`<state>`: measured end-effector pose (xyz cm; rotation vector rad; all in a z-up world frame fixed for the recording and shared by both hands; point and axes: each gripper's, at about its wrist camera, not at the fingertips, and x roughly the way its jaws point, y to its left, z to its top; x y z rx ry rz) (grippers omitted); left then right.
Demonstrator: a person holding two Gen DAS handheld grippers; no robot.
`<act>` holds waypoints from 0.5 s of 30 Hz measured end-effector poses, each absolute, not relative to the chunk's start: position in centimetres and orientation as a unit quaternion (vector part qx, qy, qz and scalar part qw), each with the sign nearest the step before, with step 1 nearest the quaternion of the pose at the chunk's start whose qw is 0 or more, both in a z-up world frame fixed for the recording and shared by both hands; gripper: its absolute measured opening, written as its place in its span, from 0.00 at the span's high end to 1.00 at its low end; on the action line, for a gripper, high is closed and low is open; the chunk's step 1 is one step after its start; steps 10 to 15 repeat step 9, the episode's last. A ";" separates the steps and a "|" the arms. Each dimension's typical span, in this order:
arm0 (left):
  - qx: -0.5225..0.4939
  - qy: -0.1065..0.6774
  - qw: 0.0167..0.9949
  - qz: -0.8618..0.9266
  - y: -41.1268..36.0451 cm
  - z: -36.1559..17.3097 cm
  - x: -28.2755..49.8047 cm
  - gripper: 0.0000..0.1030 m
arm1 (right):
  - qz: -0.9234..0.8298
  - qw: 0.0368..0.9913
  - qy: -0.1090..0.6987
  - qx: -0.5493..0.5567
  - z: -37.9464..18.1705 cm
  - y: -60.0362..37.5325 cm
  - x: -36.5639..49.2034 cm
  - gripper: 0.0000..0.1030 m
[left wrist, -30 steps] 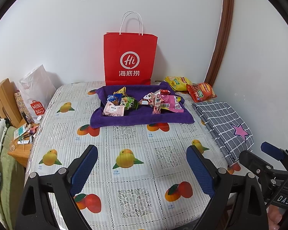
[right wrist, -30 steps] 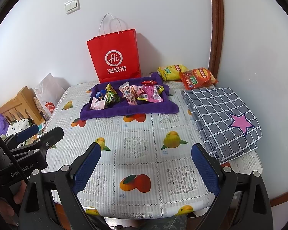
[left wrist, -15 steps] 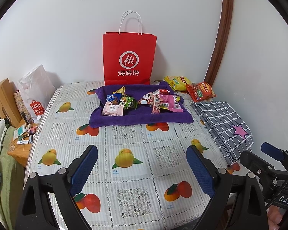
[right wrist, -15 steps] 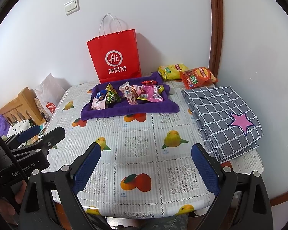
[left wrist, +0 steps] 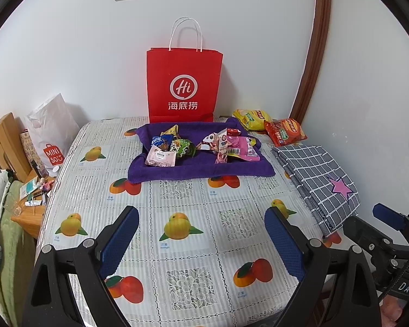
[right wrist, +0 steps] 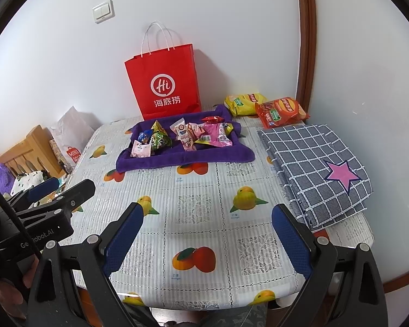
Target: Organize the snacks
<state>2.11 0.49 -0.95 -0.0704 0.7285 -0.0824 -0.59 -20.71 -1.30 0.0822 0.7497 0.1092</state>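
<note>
Snacks (left wrist: 201, 145) piled on purple towel (left wrist: 199, 167) at far side of counter (left wrist: 182, 199), before red bag (left wrist: 184, 84); two chip packets (left wrist: 270, 126) just right of towel. Approach low, single out one edge packet, pinch seam. Left claw (left wrist: 201, 234) and right claw (right wrist: 207, 234) spread, empty, level over near edge.

Very little is changing. In the right wrist view the folded checkered cloth (right wrist: 317, 171) and the purple towel (right wrist: 185, 158) holding the snacks are sliding slightly down and right in frame, as the right gripper (right wrist: 207, 242) is drifting a touch. In the left wrist view the red paper bag (left wrist: 184, 87) is barely creeping leftward.
</note>
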 end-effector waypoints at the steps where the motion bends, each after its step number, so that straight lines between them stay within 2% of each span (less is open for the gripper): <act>1: -0.035 0.356 0.933 -0.040 0.5 -1.0 2.2 0.09 | 0.053 0.928 0.365 0.040 -1.3 -20.7 -0.6 0.08; 15: -0.029 0.352 0.935 -0.036 0.7 -1.1 2.8 0.09 | 0.054 0.929 0.364 0.038 -1.2 -20.5 -0.6 0.08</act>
